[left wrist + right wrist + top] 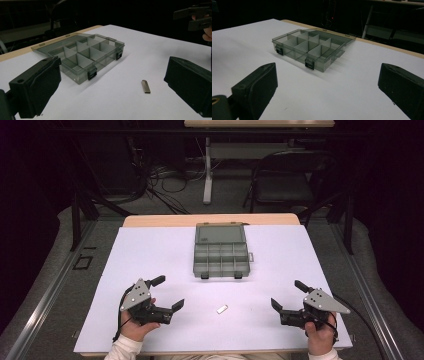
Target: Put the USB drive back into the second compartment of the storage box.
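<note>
A white desk (pixel 150 250) carries a smoky-grey compartment box (pixel 221 257) and a small metal piece (pixel 222 309). The box sits toward the far edge of the desk, about midway between its left and right edges, with its clear lid (pixel 220 233) folded flat open behind it toward the far edge. Thin dividers split the tray into small compartments, and two dark latches hang on its near wall; nothing can be made out inside the compartments.

The small metal piece lies flat on the bare desk nearer the front edge, well apart from the box and roughly midway between the two hands. In the left gripper view it shows as a short, flat, silvery bar (pixel 146 86) lying in front of the box's near right corner.

The left gripper (pixel 167 294) is held low over the desk near the front left corner, its fingers (pixel 37 87) spread wide apart with nothing between them. The right gripper (pixel 288 295) is held near the front right corner, its fingers (pixel 257 86) likewise wide apart and holding nothing. Both point inward and forward toward the box, and neither touches the metal piece or the box. A light sleeve shows at each wrist along the front edge.
</note>
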The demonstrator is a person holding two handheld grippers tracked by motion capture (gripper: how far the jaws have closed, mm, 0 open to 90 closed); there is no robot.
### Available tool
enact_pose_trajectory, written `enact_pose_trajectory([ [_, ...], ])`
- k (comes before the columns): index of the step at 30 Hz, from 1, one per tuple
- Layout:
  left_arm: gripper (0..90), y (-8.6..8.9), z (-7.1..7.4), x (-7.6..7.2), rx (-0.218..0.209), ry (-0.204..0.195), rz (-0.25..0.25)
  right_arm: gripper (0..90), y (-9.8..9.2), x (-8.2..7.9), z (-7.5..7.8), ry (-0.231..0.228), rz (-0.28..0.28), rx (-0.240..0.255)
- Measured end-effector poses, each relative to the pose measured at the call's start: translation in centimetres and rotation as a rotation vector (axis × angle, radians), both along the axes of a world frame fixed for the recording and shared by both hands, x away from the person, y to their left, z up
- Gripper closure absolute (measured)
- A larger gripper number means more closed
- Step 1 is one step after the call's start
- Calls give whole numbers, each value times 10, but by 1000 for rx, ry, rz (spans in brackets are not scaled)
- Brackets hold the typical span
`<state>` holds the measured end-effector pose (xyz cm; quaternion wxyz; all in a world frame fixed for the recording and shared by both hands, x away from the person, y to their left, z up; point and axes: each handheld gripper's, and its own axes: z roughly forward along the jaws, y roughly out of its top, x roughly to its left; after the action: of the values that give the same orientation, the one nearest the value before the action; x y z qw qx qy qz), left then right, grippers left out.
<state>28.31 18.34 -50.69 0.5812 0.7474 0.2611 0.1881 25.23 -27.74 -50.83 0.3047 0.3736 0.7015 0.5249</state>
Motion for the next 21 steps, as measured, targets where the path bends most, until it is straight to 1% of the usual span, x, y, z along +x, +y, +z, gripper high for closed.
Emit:
enact_pose_trajectory([
  [2,1,-1,0,0,-1,4,-4,24,0,0,0,5,-1,2],
  [3,1,-1,0,-1,5,7,-4,24,0,1,0,8,0,7],
  [7,1,-3,0,-2,8,12,-5,23,0,1,-1,6,-4,7],
  [8,1,-5,0,-2,9,25,-7,23,1,2,-2,10,-7,2],
  [10,1,-6,0,-2,8,27,-7,23,1,3,-2,16,-6,-2],
  [11,1,-7,0,-2,22,35,-7,23,2,3,-2,20,-6,-2],
  [14,2,-9,0,-3,24,48,-8,23,3,4,-2,18,-2,-6],
  [15,5,-11,-1,-3,26,57,-6,23,4,5,-3,24,-3,5],
  [16,8,-11,-1,-3,26,57,-6,23,5,7,-3,20,4,-5],
  [18,14,-12,-1,-3,22,64,-8,23,6,7,-3,26,5,-4],
  [19,21,-15,-1,-3,24,76,-9,24,7,8,-4,34,11,-9],
  [21,34,-16,0,-3,29,80,-10,24,8,8,-4,30,14,-11],
])
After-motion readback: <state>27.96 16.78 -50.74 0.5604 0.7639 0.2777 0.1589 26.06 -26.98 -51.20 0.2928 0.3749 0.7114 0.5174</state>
